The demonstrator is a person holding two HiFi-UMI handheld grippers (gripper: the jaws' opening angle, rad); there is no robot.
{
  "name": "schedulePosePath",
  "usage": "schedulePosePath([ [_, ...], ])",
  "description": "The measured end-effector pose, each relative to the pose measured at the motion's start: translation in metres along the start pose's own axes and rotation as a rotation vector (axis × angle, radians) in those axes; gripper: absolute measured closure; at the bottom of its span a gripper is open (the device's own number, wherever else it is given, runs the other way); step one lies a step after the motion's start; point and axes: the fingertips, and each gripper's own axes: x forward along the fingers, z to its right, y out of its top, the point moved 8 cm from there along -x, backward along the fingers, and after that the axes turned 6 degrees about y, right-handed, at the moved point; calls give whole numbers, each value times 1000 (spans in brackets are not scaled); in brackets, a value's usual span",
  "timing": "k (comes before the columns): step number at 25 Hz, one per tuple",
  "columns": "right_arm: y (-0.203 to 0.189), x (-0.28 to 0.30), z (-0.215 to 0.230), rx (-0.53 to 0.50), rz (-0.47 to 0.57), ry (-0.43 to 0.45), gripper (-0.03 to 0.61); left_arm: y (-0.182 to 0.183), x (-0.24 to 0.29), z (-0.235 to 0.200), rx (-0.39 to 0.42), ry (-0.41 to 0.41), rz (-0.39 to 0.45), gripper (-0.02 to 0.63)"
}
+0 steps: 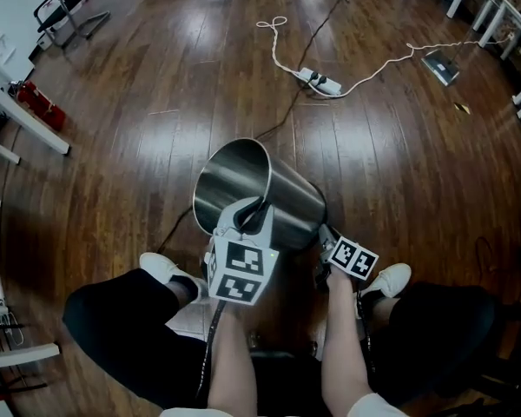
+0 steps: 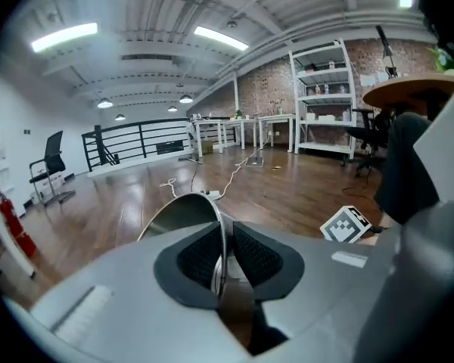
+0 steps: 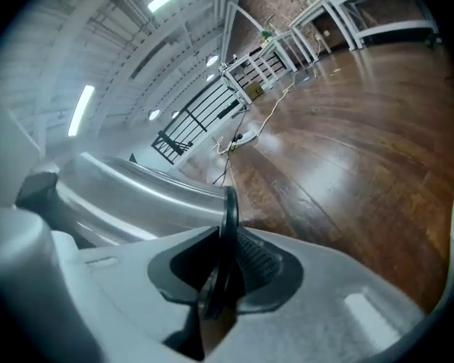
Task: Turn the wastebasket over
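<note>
A shiny steel wastebasket (image 1: 278, 202) lies tilted over the wooden floor, its open mouth toward the upper left in the head view. My left gripper (image 1: 247, 214) is shut on the near edge of the mouth rim. In the left gripper view the thin rim (image 2: 178, 210) runs between the two dark pads of the left gripper (image 2: 225, 255). My right gripper (image 1: 324, 237) holds the basket's bottom end at the lower right. The right gripper view has the right gripper (image 3: 228, 259) clamped on the black base ring (image 3: 229, 210), with the steel wall (image 3: 136, 187) stretching away to the left.
A power strip (image 1: 319, 80) with white cable lies on the floor beyond the basket, and a flat grey device (image 1: 440, 66) at the far right. White table legs (image 1: 26, 120) stand at the left. The person's shoes (image 1: 161, 268) (image 1: 391, 278) flank the basket.
</note>
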Motion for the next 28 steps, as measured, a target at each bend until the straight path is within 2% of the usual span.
schedulePosePath([
  [3,-5,0,10,-70,-61,-100,565,10,13,41,155,-14,-44,545],
  [5,-13,-1,21,-23,-66,-123,571,12,20,70,318,-45,-52,543],
  [8,-21,-11,36,76,-25,-103,503,6,22,114,538,-123,-43,544],
  [10,-14,-18,38,56,6,-83,499,-5,20,137,588,-165,-53,555],
  [14,11,-31,36,-22,78,-53,494,-20,17,158,541,-208,-90,566],
  [17,14,-42,34,-63,96,-61,489,-37,20,165,517,-236,-107,568],
  [23,5,-61,26,-102,97,-62,468,-49,17,172,576,-164,-28,566],
  [25,6,-73,19,-131,118,-58,465,-55,11,167,515,-156,-8,566],
  [28,18,-96,-4,-219,175,-35,463,-53,-9,142,343,-149,22,529],
])
